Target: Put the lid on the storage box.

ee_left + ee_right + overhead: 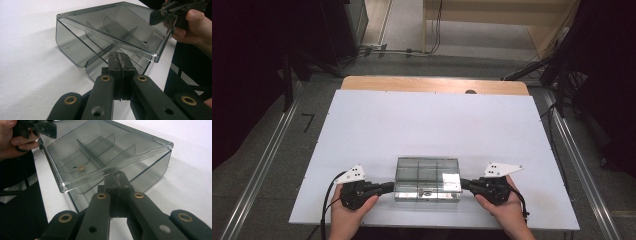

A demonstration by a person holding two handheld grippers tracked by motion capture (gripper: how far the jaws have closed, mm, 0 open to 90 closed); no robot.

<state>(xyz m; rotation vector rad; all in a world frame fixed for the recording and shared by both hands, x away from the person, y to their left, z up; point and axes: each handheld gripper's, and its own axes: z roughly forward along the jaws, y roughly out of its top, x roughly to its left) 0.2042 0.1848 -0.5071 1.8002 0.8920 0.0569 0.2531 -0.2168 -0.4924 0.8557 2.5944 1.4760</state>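
Bottom centre of high view: clear compartment box on white table near front edge. Left gripper and right gripper, jaws together, press opposite ends, likely steadying box squarely.

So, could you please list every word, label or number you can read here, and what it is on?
None: no readable text in these pictures.
The clear box bears a pale patch on its lid, too blurred to tell whether it is a label or glare.
The grippers' grey plates show dots, not characters.
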